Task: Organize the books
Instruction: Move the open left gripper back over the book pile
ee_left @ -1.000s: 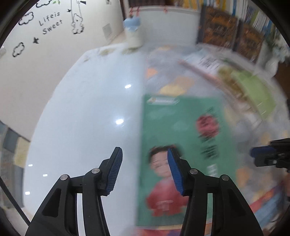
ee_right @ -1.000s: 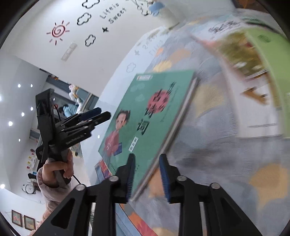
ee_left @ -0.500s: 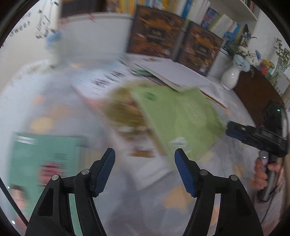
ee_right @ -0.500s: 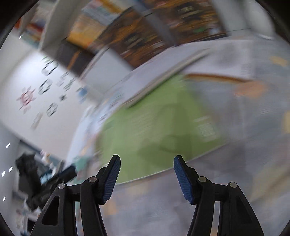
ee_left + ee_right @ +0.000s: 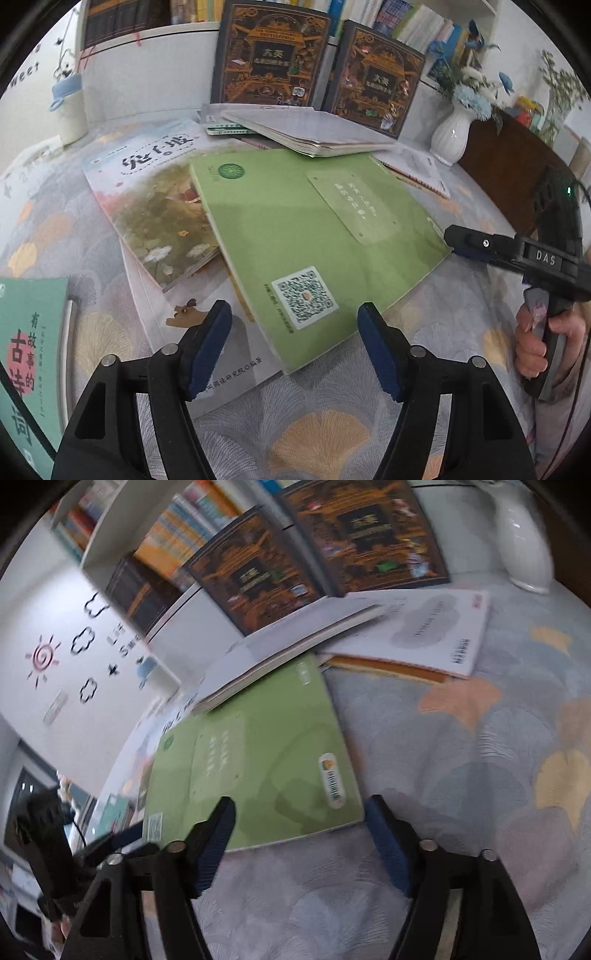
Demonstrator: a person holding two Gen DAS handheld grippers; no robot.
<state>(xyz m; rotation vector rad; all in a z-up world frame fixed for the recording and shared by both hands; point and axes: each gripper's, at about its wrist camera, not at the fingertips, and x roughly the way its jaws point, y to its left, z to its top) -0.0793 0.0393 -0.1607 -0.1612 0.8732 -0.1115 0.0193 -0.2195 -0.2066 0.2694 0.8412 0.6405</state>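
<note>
The green book [image 5: 295, 236] lies flat on top of a loose, fanned pile on the patterned cloth [image 5: 332, 435], overlapping the flower-cover book [image 5: 159, 221] at its 9 o'clock side and tucked under a white book [image 5: 306, 133] at 12 o'clock; lifting it by one corner could drag the white book along or slide the flower-cover book off the pile, because the covers overlap and nothing pins them; a thin soft cover may also bend or slip out if pinched only at the edge; the vase [image 5: 452, 136] at 2 o'clock stands near enough to be knocked by a wide swing. The left tongs [image 5: 295, 332] have just been opening and stand wide, pads apart above the book's near corner, gripping nothing; the right tongs [image 5: 299, 834] have likewise just been opening, one finger over the cover and one beside its near corner at 6 o'clock, gripping nothing.
</note>
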